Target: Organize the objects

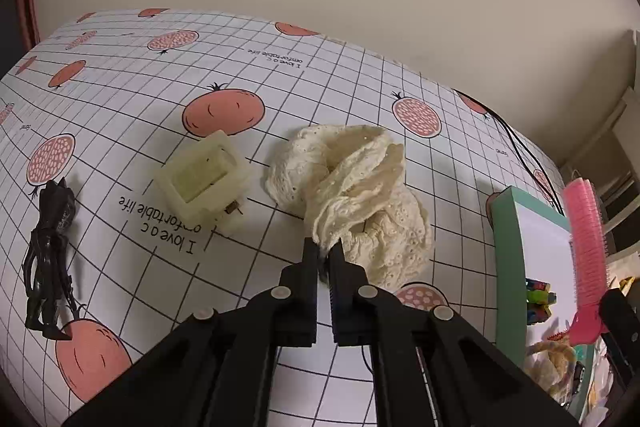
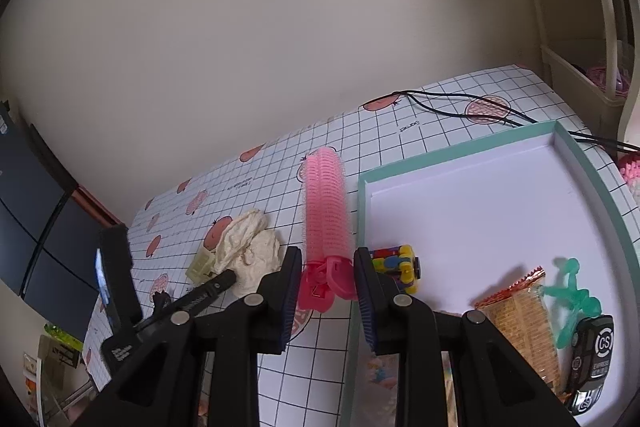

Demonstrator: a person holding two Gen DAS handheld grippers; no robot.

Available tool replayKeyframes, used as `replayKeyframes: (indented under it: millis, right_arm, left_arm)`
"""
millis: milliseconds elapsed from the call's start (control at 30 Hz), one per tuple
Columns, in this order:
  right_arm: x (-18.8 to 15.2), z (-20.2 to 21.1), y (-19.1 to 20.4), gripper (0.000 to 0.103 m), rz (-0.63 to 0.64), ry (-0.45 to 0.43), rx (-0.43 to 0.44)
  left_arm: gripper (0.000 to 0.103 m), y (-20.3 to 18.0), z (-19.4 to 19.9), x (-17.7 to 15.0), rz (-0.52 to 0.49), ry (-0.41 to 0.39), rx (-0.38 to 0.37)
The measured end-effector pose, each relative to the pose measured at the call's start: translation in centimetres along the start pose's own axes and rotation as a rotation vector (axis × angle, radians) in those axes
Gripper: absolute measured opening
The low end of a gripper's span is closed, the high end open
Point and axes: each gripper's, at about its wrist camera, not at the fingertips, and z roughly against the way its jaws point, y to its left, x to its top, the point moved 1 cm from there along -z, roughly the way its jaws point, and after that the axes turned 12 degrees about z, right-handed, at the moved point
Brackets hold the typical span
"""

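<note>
The left gripper (image 1: 325,247) has its jaws pinched together on a fold of the cream lace cloth (image 1: 352,187), which otherwise rests bunched on the table (image 1: 140,75) around its middle — a grip on one edge, probably so the soft thing can be lifted without dragging its neighbours. Just beside the cloth toward the left edge lies a pale plastic box (image 1: 204,179), and farther that way a dark toy figure (image 1: 48,251), both untouched.

The right gripper (image 2: 326,279) is clamped on the clip end of the pink hair roller (image 2: 326,203); the roller sticks out ahead of the jaws above the table, just beside the left wall of the green tray (image 2: 592,167). Held by its hard clip, the bristles stay uncrushed.

The tray sits at the table's right side and already holds a block toy (image 2: 394,261), a snack packet (image 2: 520,323), a green figure (image 2: 572,291) and a toy car (image 2: 592,359) — so the roller and cloth likely go there next.
</note>
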Motion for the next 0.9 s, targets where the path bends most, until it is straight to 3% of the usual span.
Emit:
replayKeyframes:
  millis: [100, 333, 633, 767, 900]
  right_arm:
    - [0.1, 0.3, -0.3, 0.029, -0.002, -0.006, -0.004]
    - [0.2, 1.3, -1.5, 0.029, -0.011, -0.024, -0.03]
    - [0.0, 3.2, -5.3, 0.029, -0.076, -0.057, -0.121]
    - [-0.4, 4.4, -7.6, 0.029, -0.119, -0.063, -0.17]
    - [-0.9, 5.2, -10.0, 0.029, -0.156, -0.057, -0.201]
  left_arm:
    - [0.002, 0.2, 0.6, 0.3, -0.002, -0.02, -0.002]
    - [0.002, -1.0, 4.4, 1.4, 0.023, -0.085, -0.152]
    - [0.002, -7.4, 9.7, 0.7, -0.091, -0.17, -0.333]
    - [0.002, -11.4, 11.8, -1.2, -0.169, -0.183, -0.459]
    - [0.002, -14.8, 12.1, -3.7, -0.246, -0.162, -0.505]
